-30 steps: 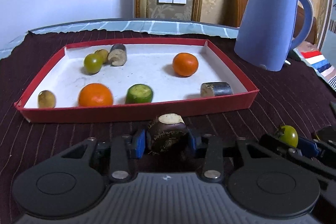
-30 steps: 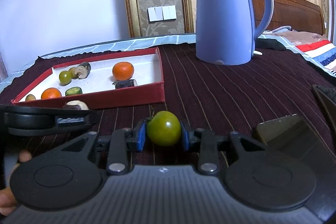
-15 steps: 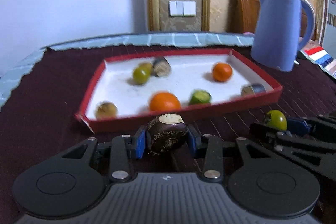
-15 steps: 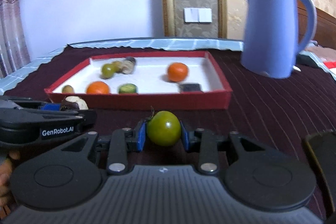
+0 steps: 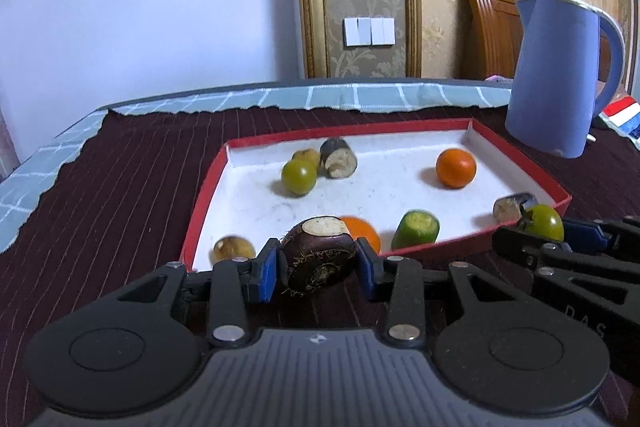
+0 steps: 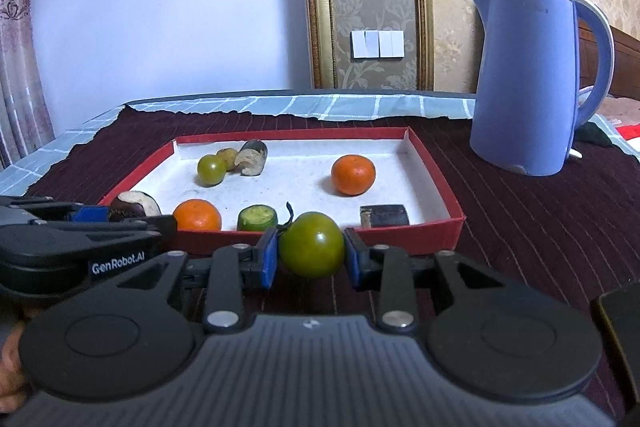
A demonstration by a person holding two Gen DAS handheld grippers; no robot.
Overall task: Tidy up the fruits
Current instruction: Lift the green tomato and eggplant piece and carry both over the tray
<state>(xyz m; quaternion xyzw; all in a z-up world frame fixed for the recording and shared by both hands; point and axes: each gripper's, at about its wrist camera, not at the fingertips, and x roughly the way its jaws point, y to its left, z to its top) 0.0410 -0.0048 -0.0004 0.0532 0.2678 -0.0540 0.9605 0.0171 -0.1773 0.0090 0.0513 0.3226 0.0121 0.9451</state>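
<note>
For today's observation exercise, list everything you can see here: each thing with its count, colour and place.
Tray: one, red outside, white inside, on the table.
Oranges: two, orange, in the tray.
Green tomato: one, in the tray, at the back.
Cucumber piece: one, green, front of the tray.
Dark cut pieces: two, in the tray.
Small yellowish fruits: two, in the tray.
Kettle: one, blue, right of the tray.
Tablecloth: one, dark maroon, striped.
Light switches: white, on the wall.
Left tongs: black, blue pads, shut on a brown water chestnut.
Right tongs: black, shut on a second green tomato.
</note>
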